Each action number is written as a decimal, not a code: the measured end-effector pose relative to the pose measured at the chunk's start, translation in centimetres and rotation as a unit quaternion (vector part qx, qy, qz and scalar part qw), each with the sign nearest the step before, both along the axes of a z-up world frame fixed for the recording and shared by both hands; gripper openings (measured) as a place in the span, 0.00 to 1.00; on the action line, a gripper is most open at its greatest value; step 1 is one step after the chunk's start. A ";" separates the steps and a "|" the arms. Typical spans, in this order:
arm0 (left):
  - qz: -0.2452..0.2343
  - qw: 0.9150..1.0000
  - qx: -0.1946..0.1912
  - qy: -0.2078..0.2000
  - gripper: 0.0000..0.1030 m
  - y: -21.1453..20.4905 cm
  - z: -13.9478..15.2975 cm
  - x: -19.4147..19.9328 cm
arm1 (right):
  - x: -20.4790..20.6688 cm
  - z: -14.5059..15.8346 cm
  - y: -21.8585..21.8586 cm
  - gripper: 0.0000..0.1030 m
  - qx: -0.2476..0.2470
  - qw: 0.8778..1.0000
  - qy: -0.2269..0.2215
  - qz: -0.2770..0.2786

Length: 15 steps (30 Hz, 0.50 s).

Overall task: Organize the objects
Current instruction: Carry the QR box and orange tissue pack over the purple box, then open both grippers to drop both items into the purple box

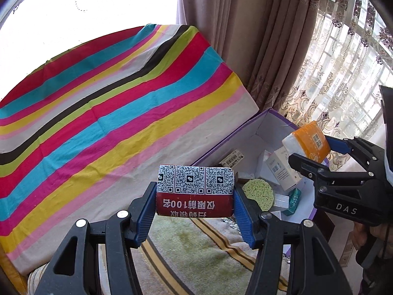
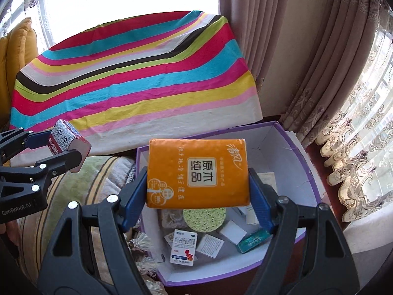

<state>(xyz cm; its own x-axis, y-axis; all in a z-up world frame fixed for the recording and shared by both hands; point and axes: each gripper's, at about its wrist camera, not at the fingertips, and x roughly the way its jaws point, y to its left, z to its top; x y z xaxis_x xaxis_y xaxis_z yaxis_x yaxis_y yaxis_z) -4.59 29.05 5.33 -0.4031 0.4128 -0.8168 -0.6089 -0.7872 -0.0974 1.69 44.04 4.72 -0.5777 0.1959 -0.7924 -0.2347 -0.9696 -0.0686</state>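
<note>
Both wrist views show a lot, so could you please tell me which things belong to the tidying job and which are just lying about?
Belonging to the job:
- red tissue pack, held in the left tongs
- orange tissue pack, held in the right tongs
- purple box with small cartons

Just lying about:
- striped cloth
- curtains
- yellow cushion

1. Red tissue pack [image 1: 194,190]: QR-code band on top, printed text upside down, held level in the air between blue pads, clear of the striped cloth's near edge.
2. Orange tissue pack [image 2: 197,173]: flat face towards the camera, slightly tilted, held above the purple box [image 2: 298,145], which contains small cartons and a green sponge [image 2: 204,218].
</note>
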 end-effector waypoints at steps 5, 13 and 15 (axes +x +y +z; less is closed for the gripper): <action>-0.022 0.999 0.001 -0.025 0.57 2.8 -0.7 0.4 | 1.3 -0.3 2.9 0.76 0.004 0.999 -0.002 -0.035; -0.033 0.998 0.009 -0.054 0.58 5.7 -1.6 0.1 | 2.0 -0.3 5.5 0.76 0.024 0.997 0.000 -0.074; -0.031 0.997 0.015 -0.066 0.58 5.9 -1.9 -0.2 | 2.0 -0.4 5.7 0.77 0.022 0.997 0.000 -0.076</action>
